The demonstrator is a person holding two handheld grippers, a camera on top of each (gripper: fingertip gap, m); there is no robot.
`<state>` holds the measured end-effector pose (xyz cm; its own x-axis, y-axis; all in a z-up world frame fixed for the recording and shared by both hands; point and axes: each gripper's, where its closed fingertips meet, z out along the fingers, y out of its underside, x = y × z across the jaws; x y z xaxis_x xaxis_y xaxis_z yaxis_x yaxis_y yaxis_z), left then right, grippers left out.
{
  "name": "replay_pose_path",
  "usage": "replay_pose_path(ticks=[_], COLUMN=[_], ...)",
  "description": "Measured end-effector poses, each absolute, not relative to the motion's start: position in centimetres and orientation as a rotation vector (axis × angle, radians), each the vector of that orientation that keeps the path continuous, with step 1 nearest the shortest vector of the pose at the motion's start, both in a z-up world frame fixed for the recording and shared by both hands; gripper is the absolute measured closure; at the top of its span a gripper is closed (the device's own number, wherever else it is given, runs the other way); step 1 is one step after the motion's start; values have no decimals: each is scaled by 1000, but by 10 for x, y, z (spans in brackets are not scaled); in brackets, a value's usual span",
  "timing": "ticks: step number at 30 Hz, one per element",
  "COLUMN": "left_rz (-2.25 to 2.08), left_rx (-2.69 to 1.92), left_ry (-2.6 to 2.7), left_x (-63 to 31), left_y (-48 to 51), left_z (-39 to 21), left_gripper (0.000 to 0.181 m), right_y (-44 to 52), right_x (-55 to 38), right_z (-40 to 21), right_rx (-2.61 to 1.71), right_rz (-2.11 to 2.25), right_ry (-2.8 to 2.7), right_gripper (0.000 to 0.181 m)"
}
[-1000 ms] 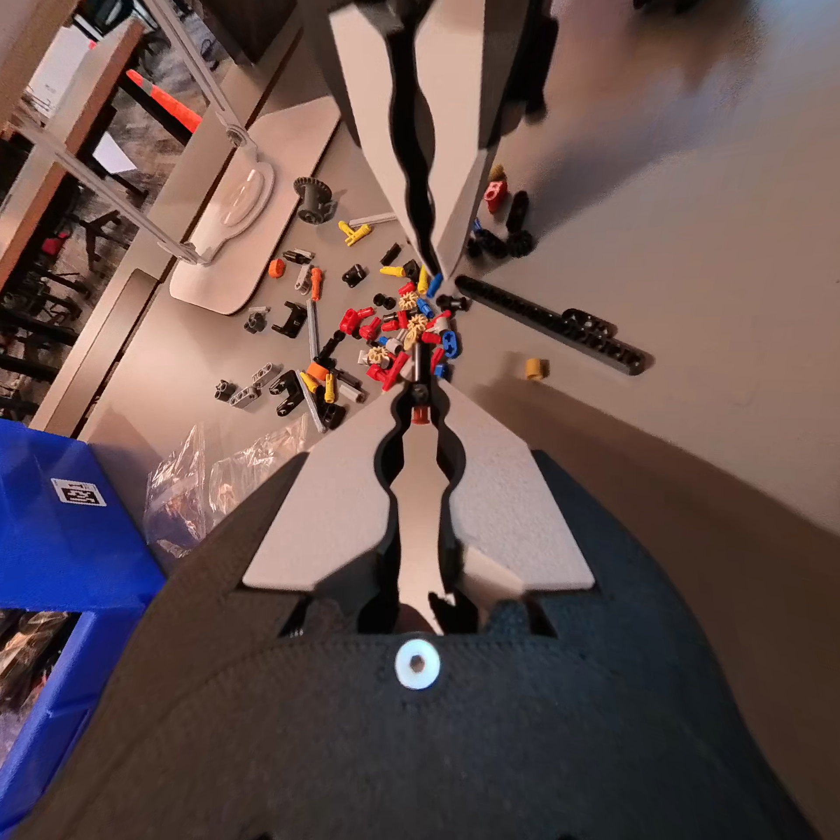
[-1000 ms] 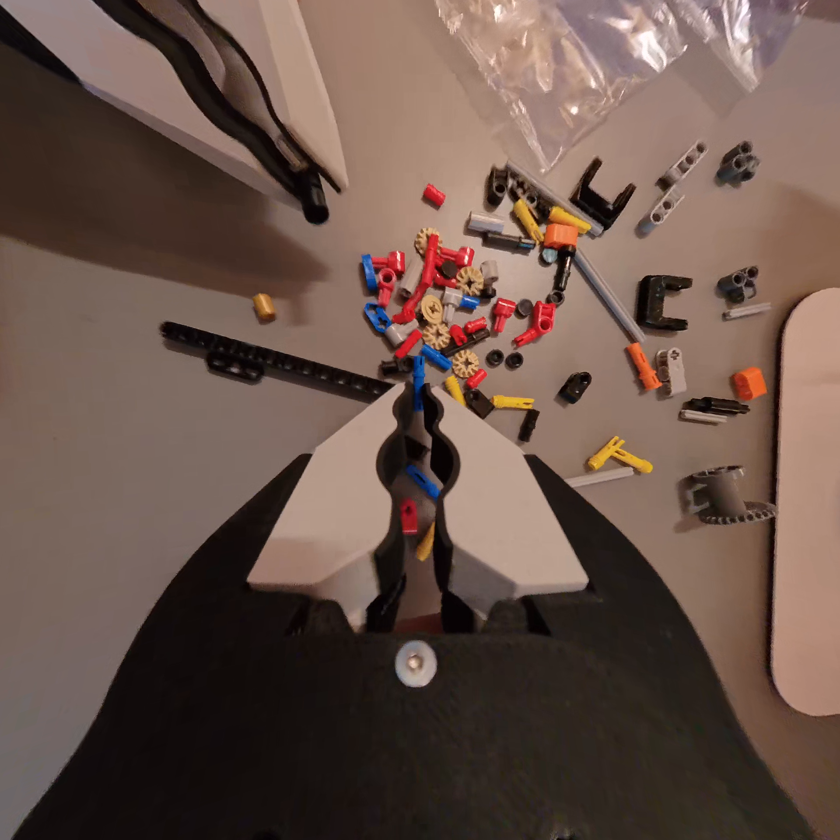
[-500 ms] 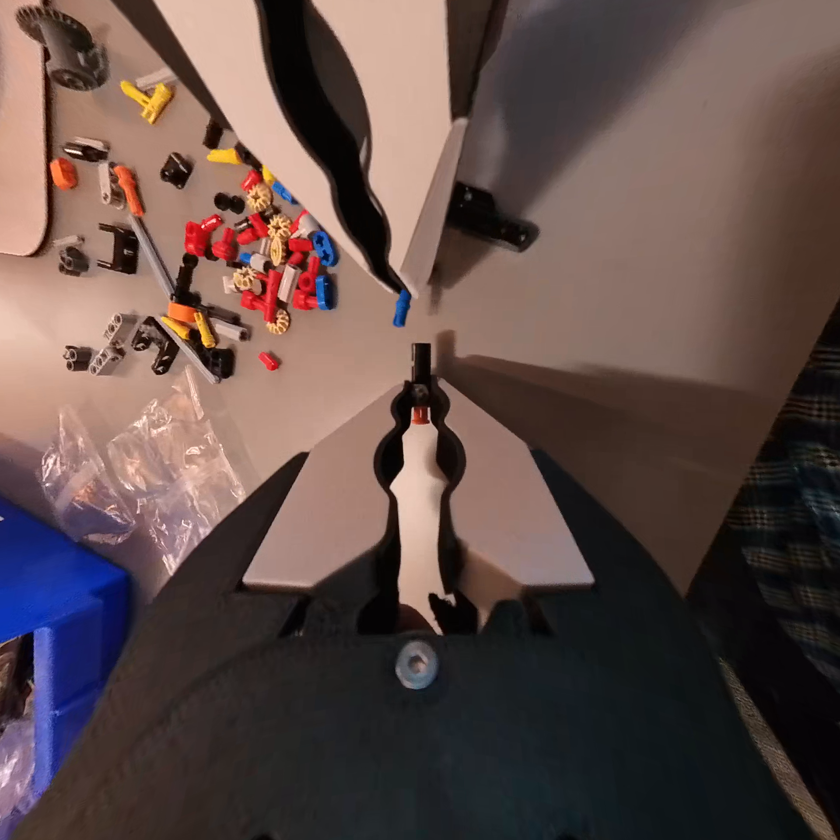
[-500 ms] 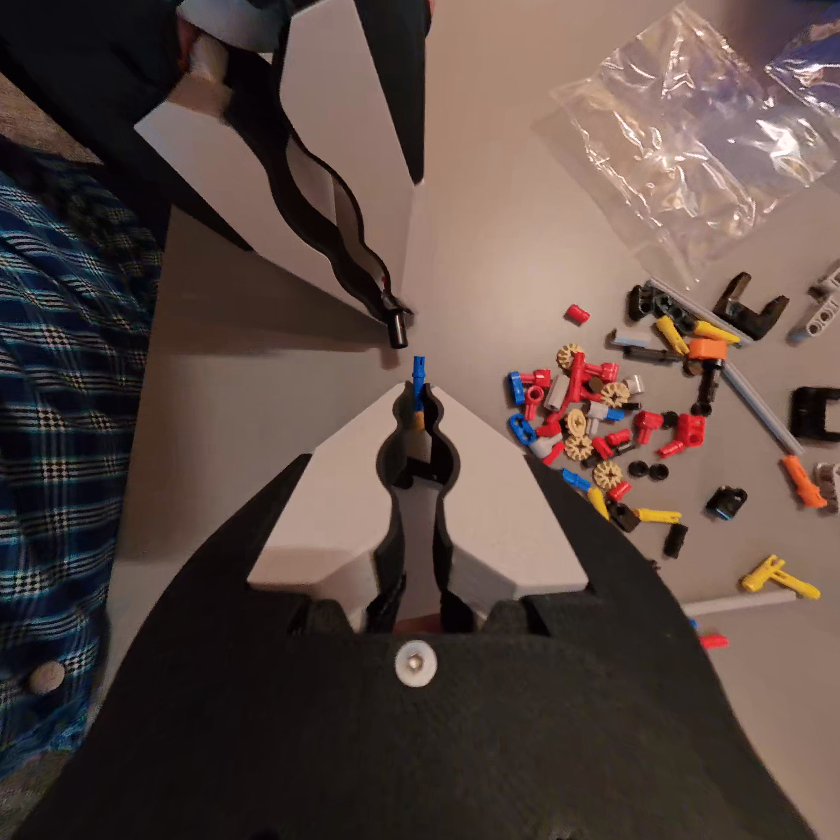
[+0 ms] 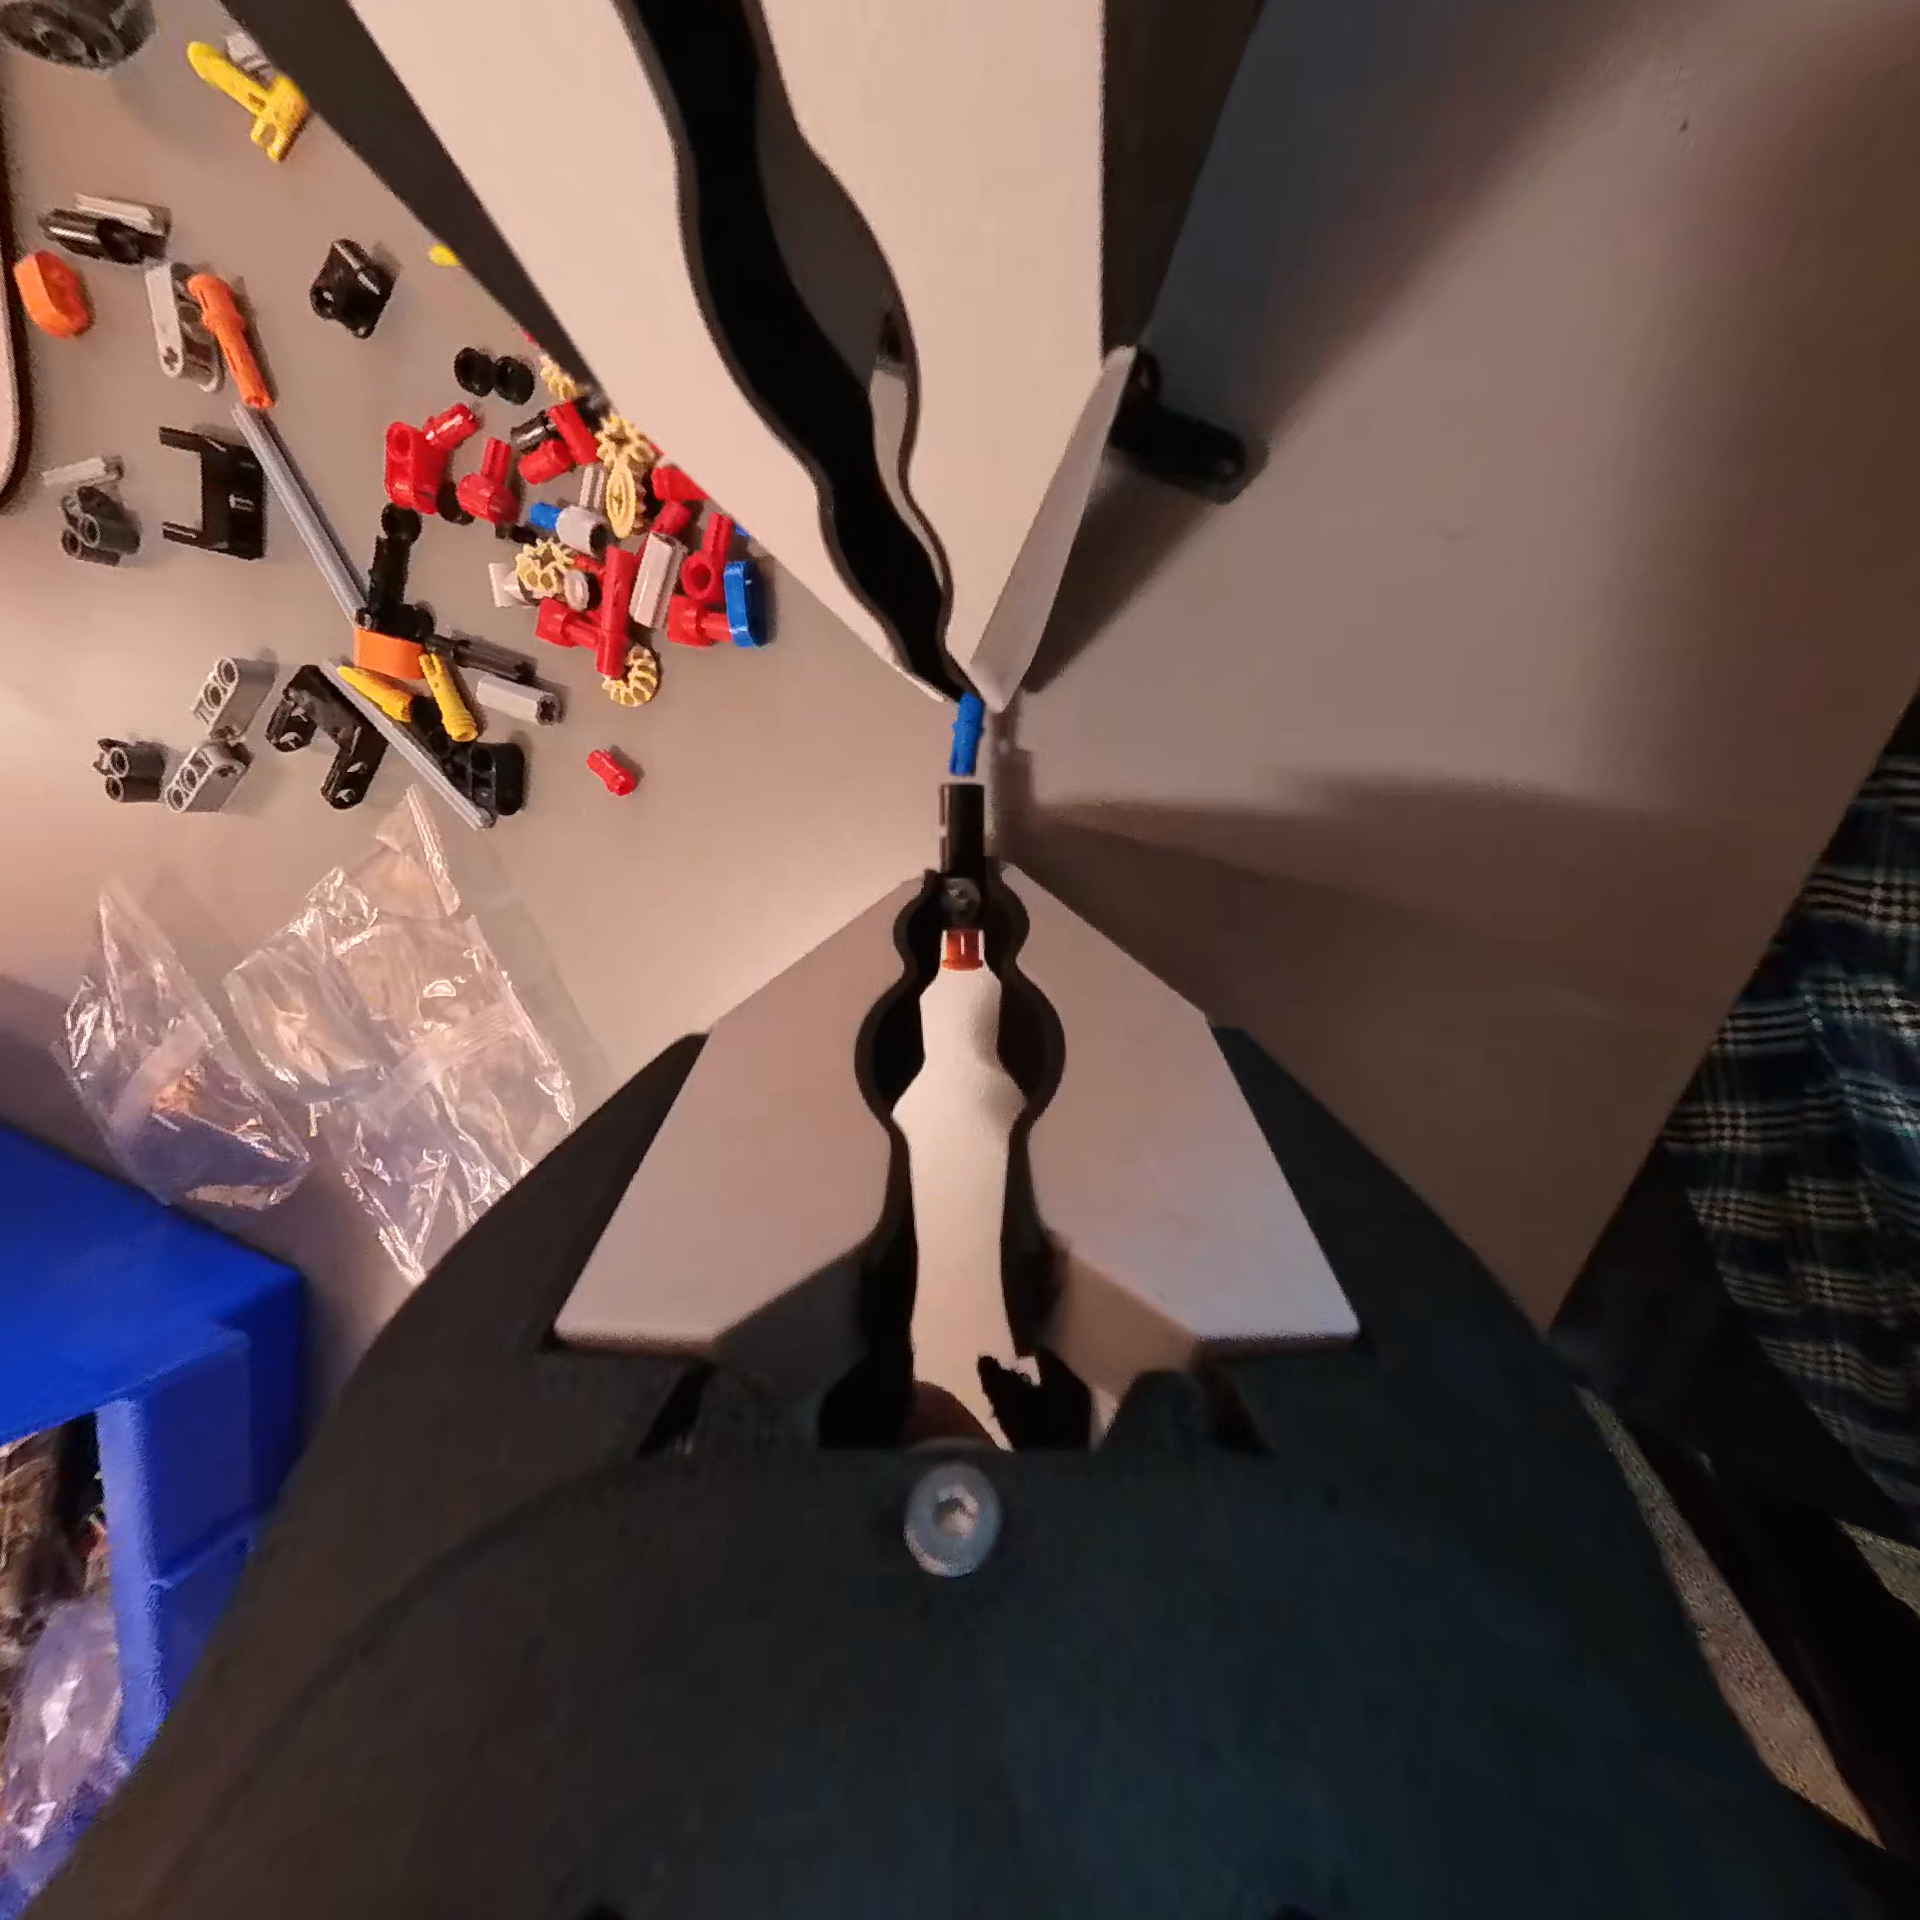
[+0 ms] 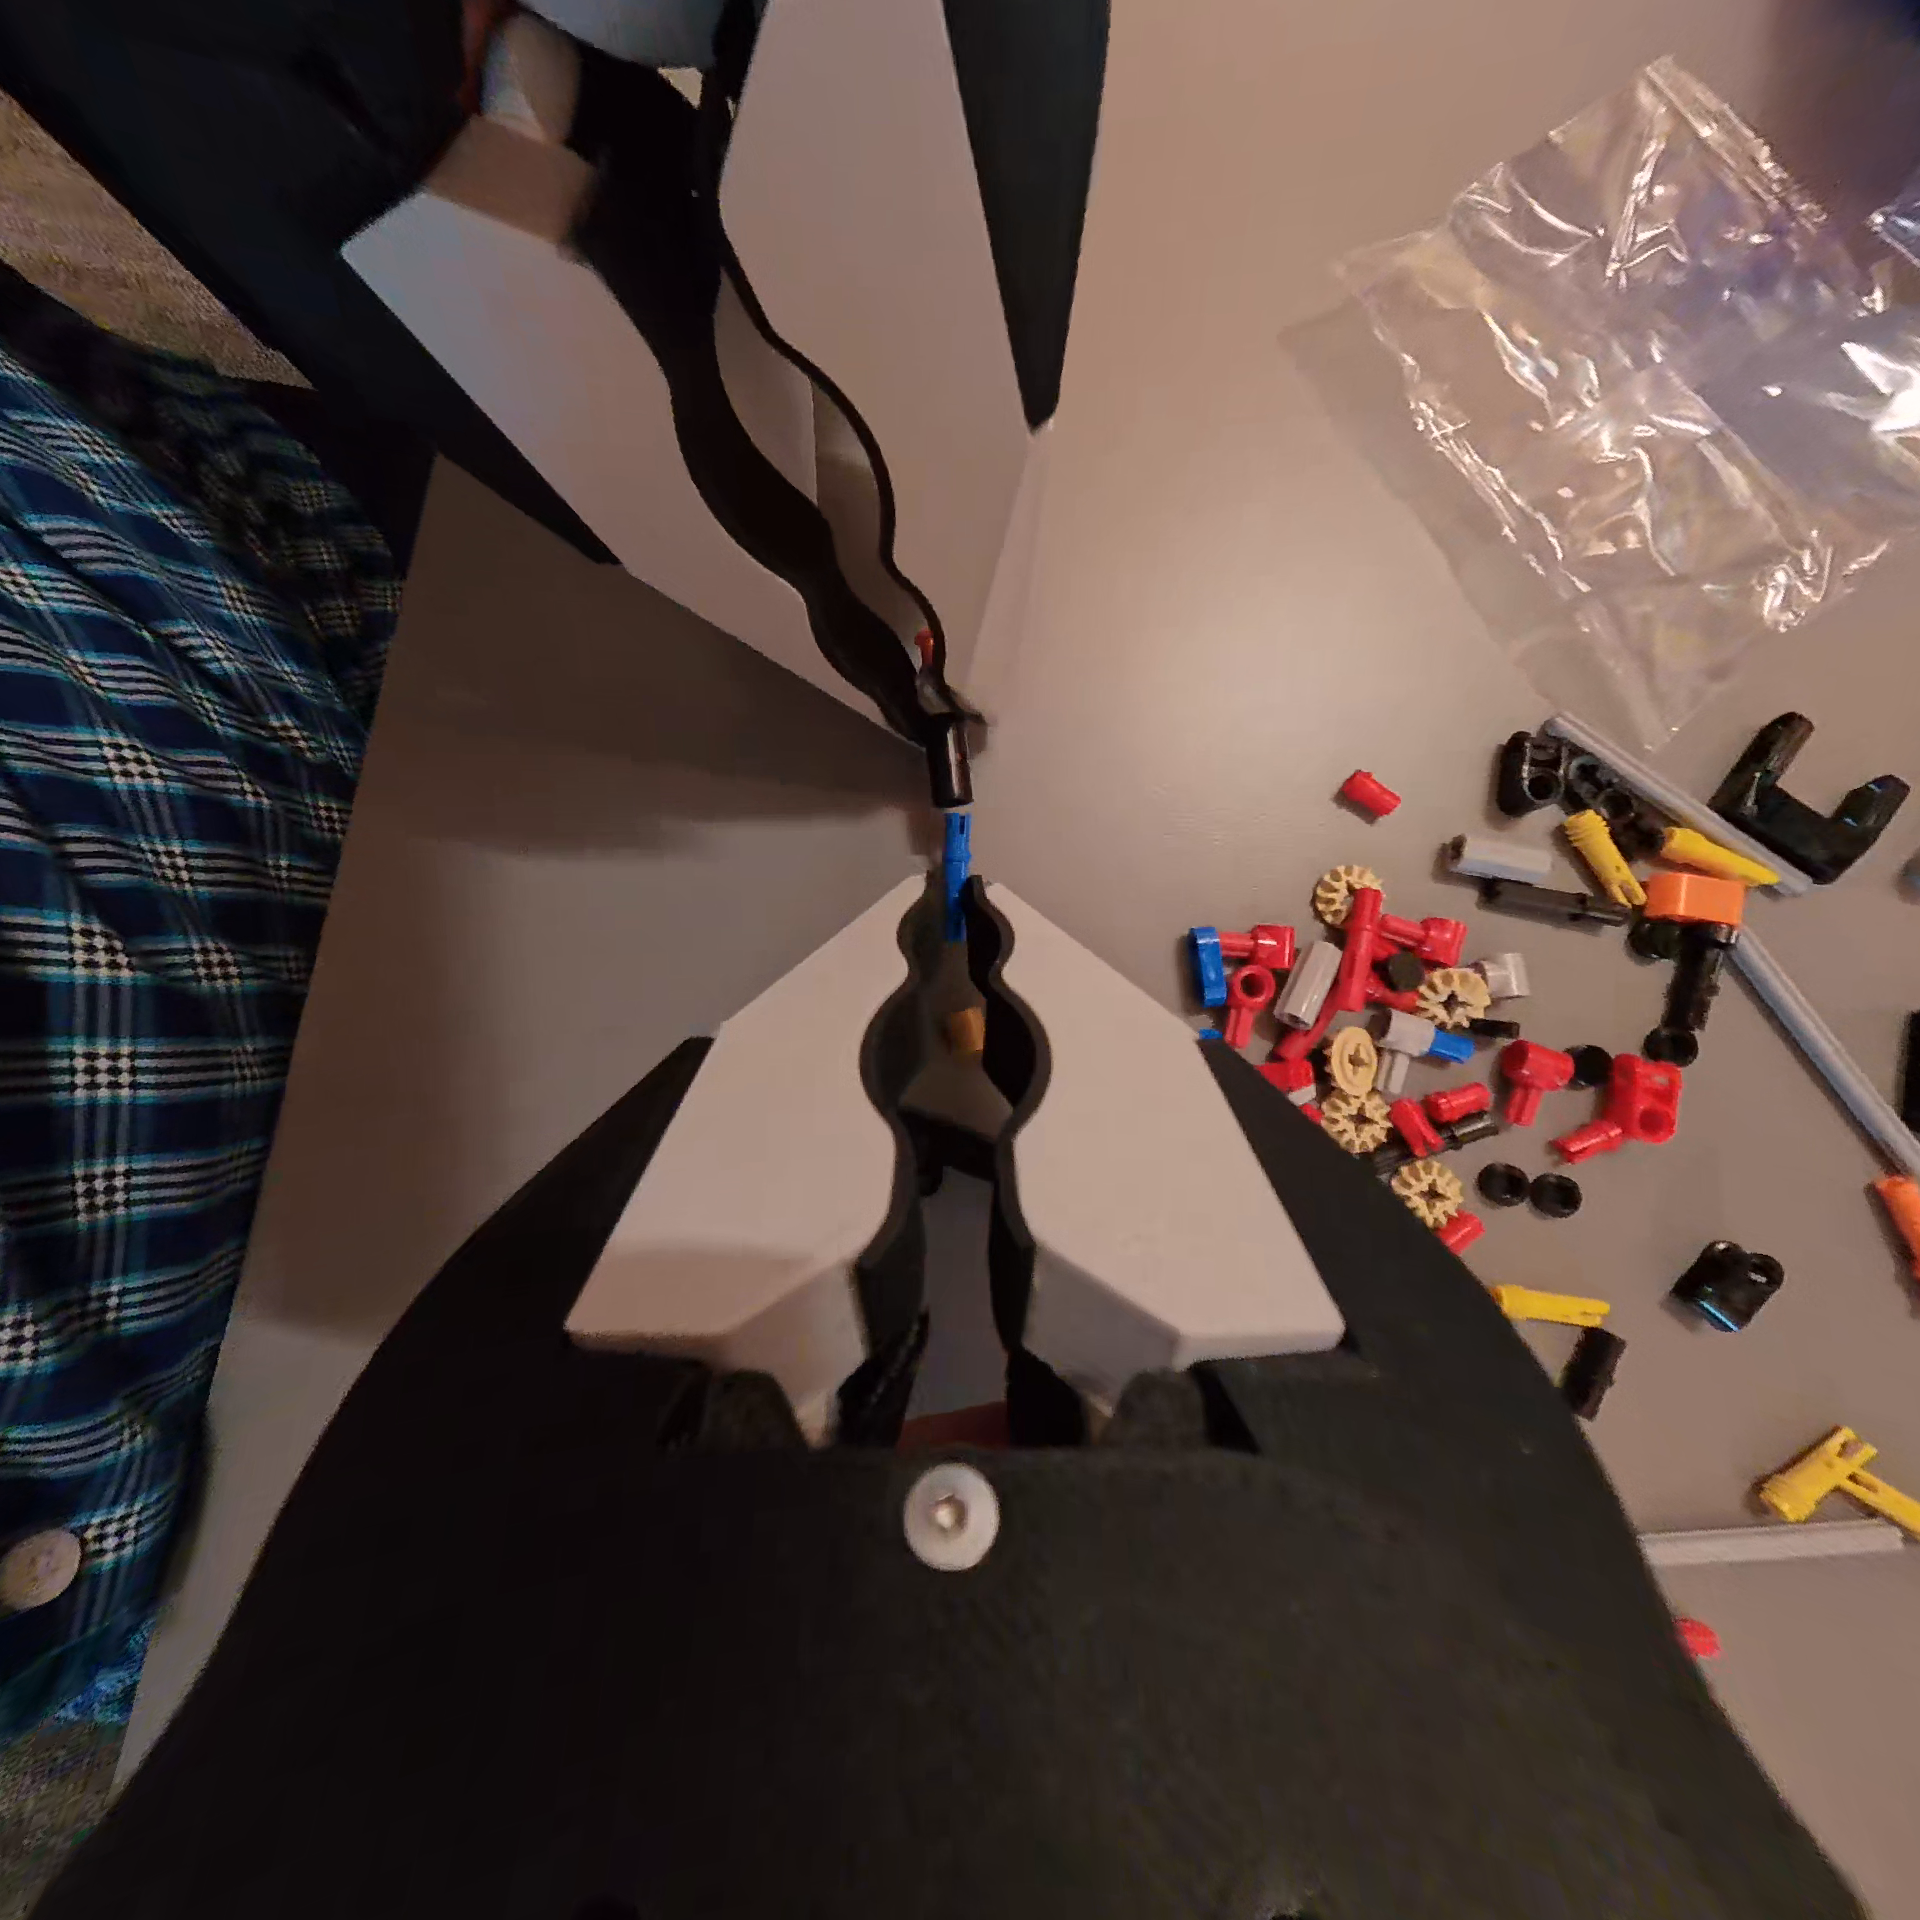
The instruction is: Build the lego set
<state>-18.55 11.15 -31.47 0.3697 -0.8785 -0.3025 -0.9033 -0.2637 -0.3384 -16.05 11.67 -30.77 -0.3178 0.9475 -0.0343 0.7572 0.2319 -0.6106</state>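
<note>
The left gripper point(image 5: 961, 878) is seen closed on a short black connector point(image 5: 960, 821), whose free end projects toward 12 o'clock; a small orange-red part point(image 5: 962, 948) sits in the slot behind it. The right gripper point(image 6: 951, 883) is likewise clamped, on a thin blue pin point(image 6: 956, 847), which points toward 12 o'clock in its own view. In the left wrist view the right gripper point(image 5: 971, 691) is met tip to tip at 12 o'clock, with the blue pin point(image 5: 966, 732) lined up just above the black connector; whether the two pieces touch cannot be told. In the right wrist view the left gripper point(image 6: 951, 727) hangs at 12 o'clock with the black connector point(image 6: 950, 774) just beyond the pin's tip.

A grey table point(image 6: 1195, 644) lies beneath both tools. The heap of loose lego parts point(image 5: 613, 561), red, tan, blue, grey, black and yellow, is spread at 10 o'clock of the left gripper, well apart from it; in the right wrist view the same heap point(image 6: 1392, 1039) is found at 3 o'clock. Clear plastic bags point(image 5: 332, 1049) lie at 9 o'clock in the left wrist view, with a blue bin point(image 5: 125, 1309) at 8 o'clock. A bag point(image 6: 1621, 416) is seen at 2 o'clock in the right wrist view. Blue plaid cloth point(image 6: 156, 831) fills the 9 o'clock edge there.
</note>
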Motion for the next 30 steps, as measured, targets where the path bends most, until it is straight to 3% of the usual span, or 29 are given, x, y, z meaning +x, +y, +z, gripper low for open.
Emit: replay_pose_path(ticks=[1, 30], left_rz=[82, 56], left_rx=[-2184, -1923], left_ry=[1553, 1749], left_x=[-185, -184], left_y=[111, 113], left_z=[-315, -314], left_gripper=[177, 177], right_y=[116, 109], right_x=[-161, -164], right_z=[-306, -308], right_rx=[-1575, -1191], right_rz=[783, 593], right_ry=[-2163, -2158], right_gripper=[181, 181])
